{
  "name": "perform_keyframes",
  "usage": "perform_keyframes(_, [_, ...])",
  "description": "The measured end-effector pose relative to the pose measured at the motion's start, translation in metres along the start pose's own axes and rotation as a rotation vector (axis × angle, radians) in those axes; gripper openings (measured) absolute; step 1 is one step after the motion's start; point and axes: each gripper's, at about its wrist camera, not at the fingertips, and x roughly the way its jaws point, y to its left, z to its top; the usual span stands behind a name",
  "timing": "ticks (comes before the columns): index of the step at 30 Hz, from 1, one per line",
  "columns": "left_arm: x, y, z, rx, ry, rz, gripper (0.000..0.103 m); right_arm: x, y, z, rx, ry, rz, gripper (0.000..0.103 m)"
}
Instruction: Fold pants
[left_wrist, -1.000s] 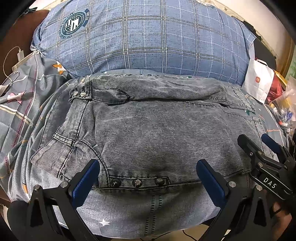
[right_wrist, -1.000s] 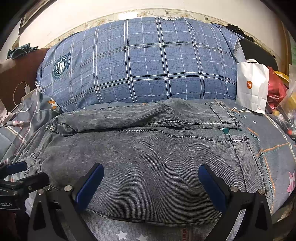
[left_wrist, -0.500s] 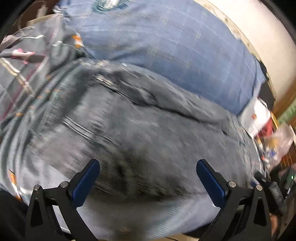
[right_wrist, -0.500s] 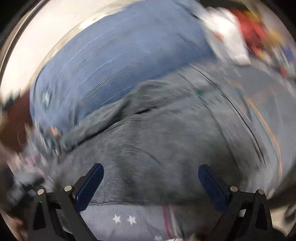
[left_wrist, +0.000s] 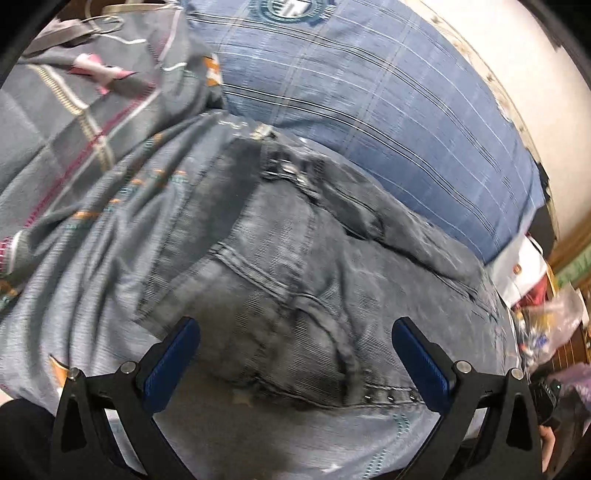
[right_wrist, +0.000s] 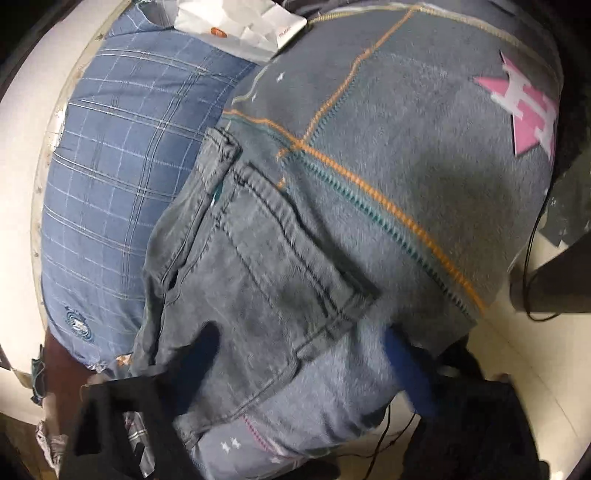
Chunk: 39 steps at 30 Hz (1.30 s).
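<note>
Dim indoor light, heavy motion blur, strong fisheye bending, dark corners.

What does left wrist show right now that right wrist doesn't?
Left wrist only: the jeans' riveted end with the seams, and cluttered bags at far right.
Right wrist only: the jeans' hem end near the bed edge, a pink star on the bedspread, a black cable and pale floor.
Both: jeans, bedspread, blue plaid pillow, white paper bag.
</note>
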Motion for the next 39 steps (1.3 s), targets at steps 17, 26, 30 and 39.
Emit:
perform_keyframes(17, [0.010, 0.051, 0.014, -0.175, 0.081, 0.095, 0.057, 0.014, 0.040, 0.004, -0.240, -0.045, -0.205, 0.028])
perform_keyframes(26, [-0.004, 0.050, 0.001, -0.209, 0.169, 0.143, 0.059, 0.017, 0.036, 0.008, -0.213, -0.036, -0.169, 0.028])
perform_keyframes(30, [-0.002, 0.049, -0.013, -0.239, 0.224, 0.158, 0.059, 0.017, 0.036, 0.008, -0.215, -0.037, -0.167, 0.028])
perform_keyframes(39, [0.005, 0.045, 0.006, -0.241, 0.180, 0.160, 0.005, 0.018, 0.045, 0.007, -0.257, -0.037, -0.170, 0.025])
